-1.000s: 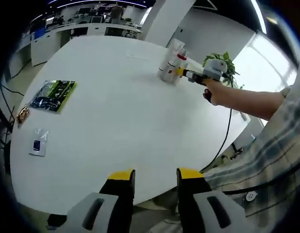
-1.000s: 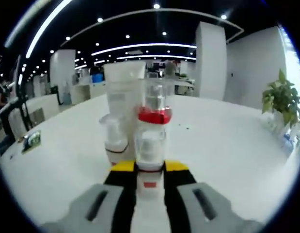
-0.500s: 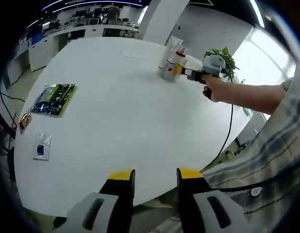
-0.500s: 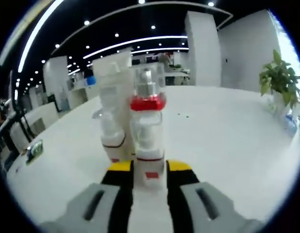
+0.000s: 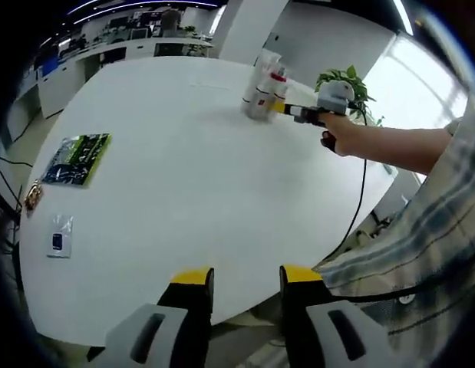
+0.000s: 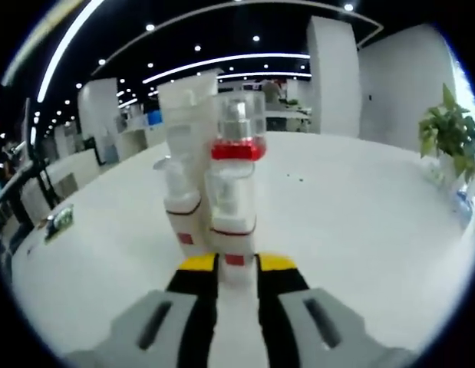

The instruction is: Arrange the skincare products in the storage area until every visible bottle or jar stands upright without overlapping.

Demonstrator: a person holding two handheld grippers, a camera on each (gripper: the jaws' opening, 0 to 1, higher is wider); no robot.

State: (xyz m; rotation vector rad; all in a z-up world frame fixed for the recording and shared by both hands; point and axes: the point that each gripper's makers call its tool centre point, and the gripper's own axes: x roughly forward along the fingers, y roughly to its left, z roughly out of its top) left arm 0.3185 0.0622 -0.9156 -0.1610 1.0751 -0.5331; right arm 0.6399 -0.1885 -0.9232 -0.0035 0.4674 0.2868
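At centre frame in the right gripper view, our right claw grips the upright red-collared bottle on the white worktop, beside a smaller bottle. Our left claw hangs open, bottom centre.

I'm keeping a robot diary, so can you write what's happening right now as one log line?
right gripper: shut on red-collared bottle, upright | smaller bottle and tall tube: standing beside it | left gripper: open, holding nothing, over white table edge
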